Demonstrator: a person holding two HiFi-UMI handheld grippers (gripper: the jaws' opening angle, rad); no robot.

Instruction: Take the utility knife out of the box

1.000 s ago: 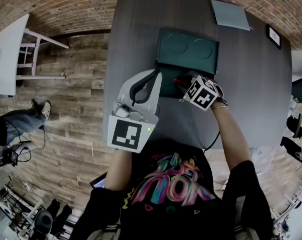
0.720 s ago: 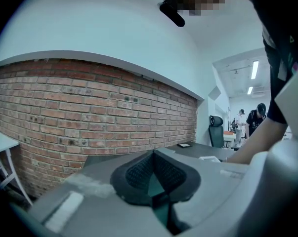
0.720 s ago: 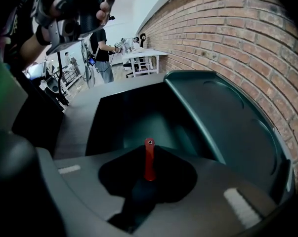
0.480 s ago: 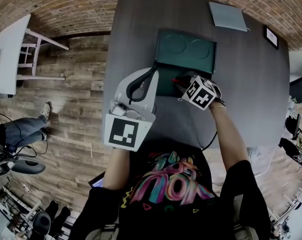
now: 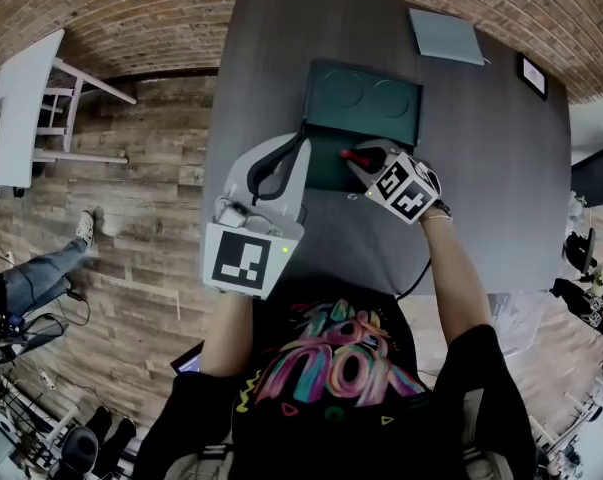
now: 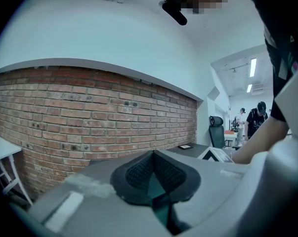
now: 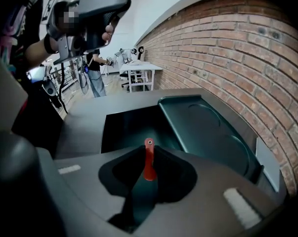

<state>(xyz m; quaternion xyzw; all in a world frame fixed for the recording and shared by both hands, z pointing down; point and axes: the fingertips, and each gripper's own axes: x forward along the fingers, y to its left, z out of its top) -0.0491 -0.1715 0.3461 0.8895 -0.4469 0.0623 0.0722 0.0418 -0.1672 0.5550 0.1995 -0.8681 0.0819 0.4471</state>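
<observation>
A dark green box (image 5: 326, 168) lies open on the grey table (image 5: 501, 178), its lid (image 5: 366, 96) folded back toward the brick wall. My right gripper (image 5: 354, 158) hangs over the box's right part, shut on the red utility knife (image 5: 348, 155). In the right gripper view the knife (image 7: 149, 163) stands up between the jaws of the right gripper (image 7: 148, 174), above the box's dark inside (image 7: 134, 127). My left gripper (image 5: 305, 140) is at the box's left wall. In the left gripper view a teal sliver of the box (image 6: 157, 201) is pinched in the left gripper (image 6: 156, 181).
A light grey pad (image 5: 446, 36) and a small dark framed thing (image 5: 533, 73) lie at the table's far right. The table's left edge drops to a wooden floor with a white table (image 5: 16, 108) and a person's legs (image 5: 36, 268).
My right gripper has risen with the red knife, which now stands higher over the box. The left gripper has stayed at the box's left wall.
</observation>
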